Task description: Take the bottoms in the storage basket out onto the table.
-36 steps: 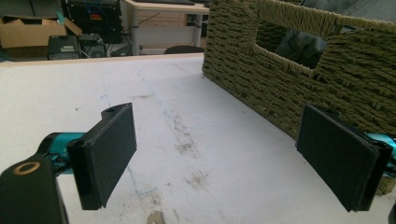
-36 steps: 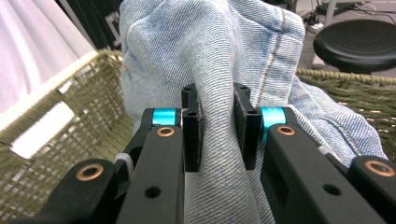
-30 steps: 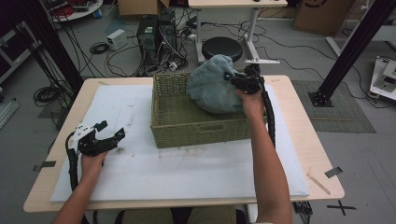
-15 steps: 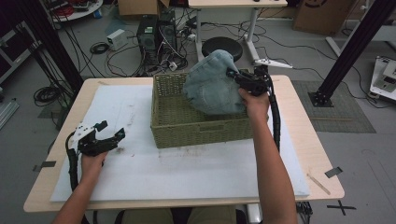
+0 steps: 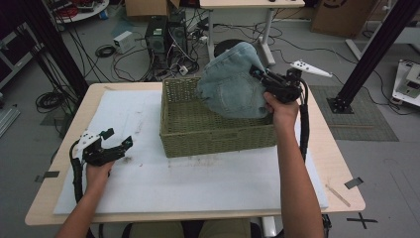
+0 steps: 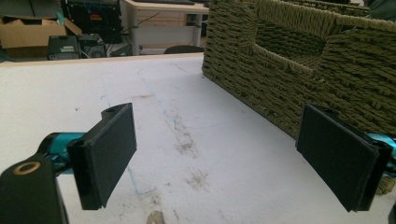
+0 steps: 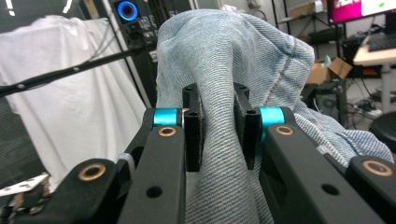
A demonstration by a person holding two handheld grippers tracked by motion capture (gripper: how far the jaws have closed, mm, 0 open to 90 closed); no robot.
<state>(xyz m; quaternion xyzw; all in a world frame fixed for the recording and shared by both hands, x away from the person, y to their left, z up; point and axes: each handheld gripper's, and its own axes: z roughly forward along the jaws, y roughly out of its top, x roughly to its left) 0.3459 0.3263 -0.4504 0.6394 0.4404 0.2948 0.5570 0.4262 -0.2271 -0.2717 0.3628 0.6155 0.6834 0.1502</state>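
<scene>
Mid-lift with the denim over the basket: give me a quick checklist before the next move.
1. Right claw shut on denim garment: ok.
2. Garment fully clear of wicker basket: not ok, its lower edge hangs inside the rim.
3. Left claw open, holding nothing: ok.
4. Left claw apart from the basket: ok.
5. White mat in front of the basket free for laying down: ok.
6. Anything else inside the basket: cannot tell.

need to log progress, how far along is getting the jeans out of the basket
Done: the right gripper is shut on the jeans. In hand: the bundle hangs above the basket, its lower end inside the rim. Left: clearing the rim and setting it down; the left gripper rests open on the table.
</scene>
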